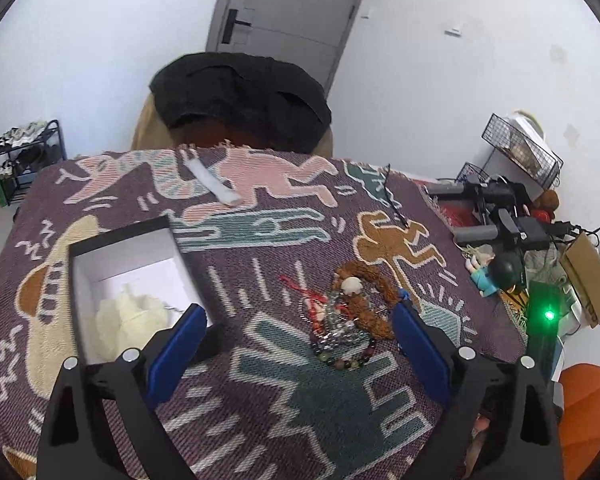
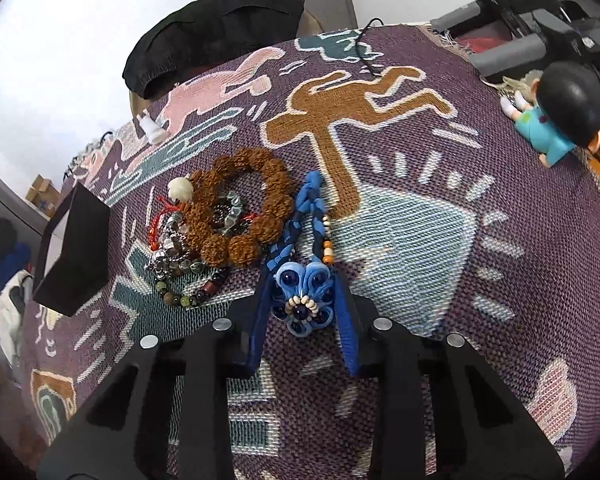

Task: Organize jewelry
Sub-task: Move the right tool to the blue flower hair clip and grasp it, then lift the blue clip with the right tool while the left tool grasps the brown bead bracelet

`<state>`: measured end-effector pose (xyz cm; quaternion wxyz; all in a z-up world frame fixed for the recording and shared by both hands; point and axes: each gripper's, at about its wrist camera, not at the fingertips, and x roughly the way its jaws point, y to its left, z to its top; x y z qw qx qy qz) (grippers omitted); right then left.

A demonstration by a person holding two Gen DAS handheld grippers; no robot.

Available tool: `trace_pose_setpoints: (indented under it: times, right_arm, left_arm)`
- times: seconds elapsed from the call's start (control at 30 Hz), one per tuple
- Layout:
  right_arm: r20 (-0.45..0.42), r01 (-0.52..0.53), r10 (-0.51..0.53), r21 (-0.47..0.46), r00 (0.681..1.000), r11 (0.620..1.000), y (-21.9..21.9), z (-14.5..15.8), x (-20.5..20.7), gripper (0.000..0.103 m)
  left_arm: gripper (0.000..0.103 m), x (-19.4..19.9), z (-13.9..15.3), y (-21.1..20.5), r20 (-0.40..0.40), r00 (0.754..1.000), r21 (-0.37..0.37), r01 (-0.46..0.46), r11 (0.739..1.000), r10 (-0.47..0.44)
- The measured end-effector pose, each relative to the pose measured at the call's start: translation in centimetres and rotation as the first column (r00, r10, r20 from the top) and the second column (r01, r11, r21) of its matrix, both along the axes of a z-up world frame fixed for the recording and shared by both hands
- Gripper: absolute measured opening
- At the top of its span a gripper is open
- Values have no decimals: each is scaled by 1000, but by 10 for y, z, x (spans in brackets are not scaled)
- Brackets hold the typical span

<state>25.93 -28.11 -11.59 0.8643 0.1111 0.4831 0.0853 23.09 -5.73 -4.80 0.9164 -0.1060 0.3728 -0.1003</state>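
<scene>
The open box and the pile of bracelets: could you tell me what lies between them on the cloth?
Nothing: in the left wrist view, only bare patterned cloth separates the open box from the pile of bracelets.

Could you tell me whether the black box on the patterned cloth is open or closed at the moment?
Open. The black box has no lid on, and its white interior with a pale cream lump inside shows from above.

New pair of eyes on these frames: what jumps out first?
The blue flower ornament on its braided cord, flanked by the right gripper's blue pads. Beside it, a jewelry pile topped by a brown seed-bead bracelet. Left of the pile, an open black box on the figure-patterned blanket.
</scene>
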Motion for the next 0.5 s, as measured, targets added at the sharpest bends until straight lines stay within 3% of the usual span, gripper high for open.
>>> trace_pose_setpoints:
  times: [0.33, 0.5]
  right_arm:
    - [20, 70, -72, 107, 997, 992, -45, 7, -5, 29]
    - [37, 91, -97, 146, 995, 985, -65, 12, -10, 29]
  left_arm:
    - [68, 37, -14, -36, -83, 993, -48, 80, 996, -84]
    - [59, 53, -28, -62, -134, 983, -39, 125, 991, -129]
